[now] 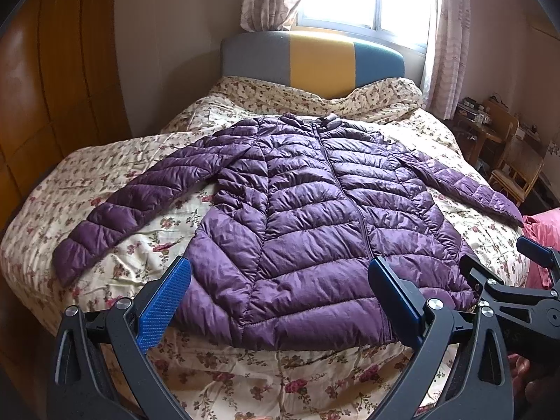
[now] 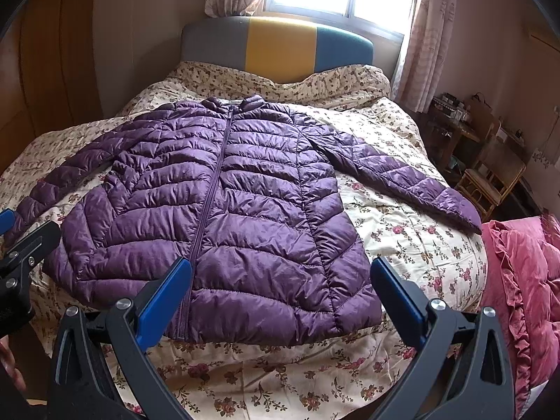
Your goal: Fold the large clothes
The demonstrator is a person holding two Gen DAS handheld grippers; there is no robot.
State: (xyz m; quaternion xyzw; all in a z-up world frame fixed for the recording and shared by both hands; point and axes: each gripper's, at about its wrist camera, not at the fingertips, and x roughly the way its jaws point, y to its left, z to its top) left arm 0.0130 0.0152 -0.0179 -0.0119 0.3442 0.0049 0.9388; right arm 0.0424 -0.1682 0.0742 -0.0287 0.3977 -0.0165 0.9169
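A purple quilted down jacket (image 1: 308, 217) (image 2: 224, 210) lies flat and zipped on the bed, front up, collar toward the headboard, both sleeves spread out to the sides. My left gripper (image 1: 280, 273) hovers open above the hem's left half, nothing between its blue pads. My right gripper (image 2: 280, 273) hovers open above the hem's right half, also holding nothing. The right gripper (image 1: 504, 262) shows at the right edge of the left wrist view; the left gripper (image 2: 21, 238) shows at the left edge of the right wrist view.
A floral quilt (image 1: 245, 378) (image 2: 402, 217) covers the bed. The grey, yellow and teal headboard (image 1: 315, 56) stands under a window. A pink ruffled blanket (image 2: 521, 280) lies at the right. Wooden chairs and a cluttered table (image 2: 490, 161) stand beyond it. A wooden wardrobe (image 1: 52, 105) lines the left.
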